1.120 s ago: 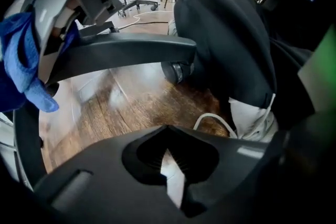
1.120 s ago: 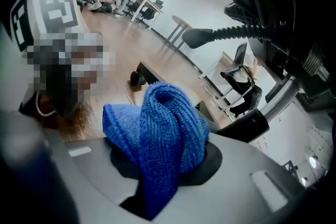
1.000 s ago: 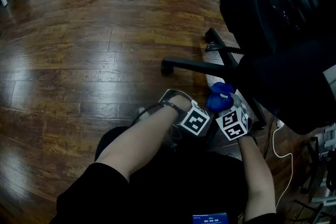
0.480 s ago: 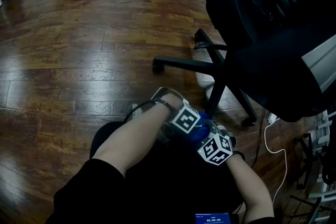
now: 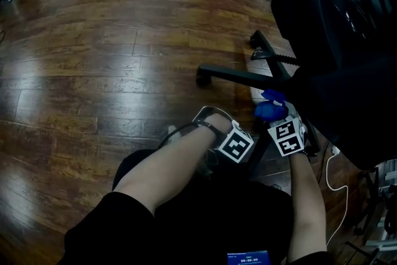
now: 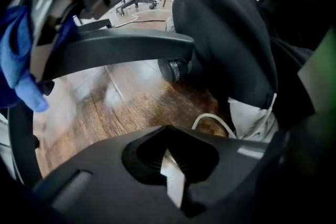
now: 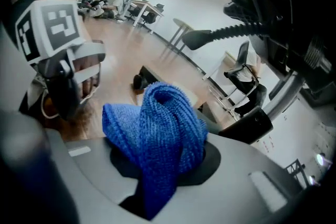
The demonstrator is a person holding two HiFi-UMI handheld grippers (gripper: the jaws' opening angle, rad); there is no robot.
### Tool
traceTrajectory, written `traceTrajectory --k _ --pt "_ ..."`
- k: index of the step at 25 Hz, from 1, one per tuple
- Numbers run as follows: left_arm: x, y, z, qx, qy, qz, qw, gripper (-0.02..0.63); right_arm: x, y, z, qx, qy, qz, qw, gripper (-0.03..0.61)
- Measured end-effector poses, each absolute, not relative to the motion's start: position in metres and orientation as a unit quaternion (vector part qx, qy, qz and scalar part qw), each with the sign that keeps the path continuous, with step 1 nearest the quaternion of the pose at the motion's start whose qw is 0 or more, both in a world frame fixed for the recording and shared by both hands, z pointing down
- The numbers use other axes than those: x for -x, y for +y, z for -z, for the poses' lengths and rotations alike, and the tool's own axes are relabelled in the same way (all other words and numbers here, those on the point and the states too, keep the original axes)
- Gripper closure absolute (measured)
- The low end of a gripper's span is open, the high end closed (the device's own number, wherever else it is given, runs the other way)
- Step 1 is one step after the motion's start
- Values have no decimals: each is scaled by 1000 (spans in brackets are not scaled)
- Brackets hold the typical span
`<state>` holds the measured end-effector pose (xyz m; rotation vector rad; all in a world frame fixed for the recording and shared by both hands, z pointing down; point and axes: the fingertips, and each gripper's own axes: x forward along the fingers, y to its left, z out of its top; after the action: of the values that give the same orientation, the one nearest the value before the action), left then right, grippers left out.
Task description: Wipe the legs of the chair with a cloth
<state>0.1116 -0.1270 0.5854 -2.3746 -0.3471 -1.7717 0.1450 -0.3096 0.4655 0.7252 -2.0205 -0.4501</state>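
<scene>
There's the right claw, clamped hard on the blue knitted cloth, a wad bulging out ahead of its jaws. It looks soft, light and floppy, so it should mould round a leg, and it's best kept bunched at the middle as now. Just under that claw's tip the black chair leg starts and runs long and near level across the floor to its castor. The left claw is pinched together on nothing, with that leg ahead of its tips.

right hand-held gripper and blue cloth swept back up, along chair leg
</scene>
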Motion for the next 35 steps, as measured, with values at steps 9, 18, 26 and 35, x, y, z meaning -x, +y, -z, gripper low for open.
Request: traceTrajectory --k 9,18,26,35 --pt "-106 -126 -590 785 -119 602 80 613 -143 -304 -465 -305 -824 169 446 488" --pt "-96 -125 -586 762 -116 628 102 613 -135 -158 -501 -160 -853 138 477 480" --pt "-103 -124 -582 764 -114 625 110 612 -137 -111 -515 -87 -852 156 493 483" --pt "-110 -128 -583 786 -117 600 86 612 -142 -252 -481 -232 -845 160 455 489"
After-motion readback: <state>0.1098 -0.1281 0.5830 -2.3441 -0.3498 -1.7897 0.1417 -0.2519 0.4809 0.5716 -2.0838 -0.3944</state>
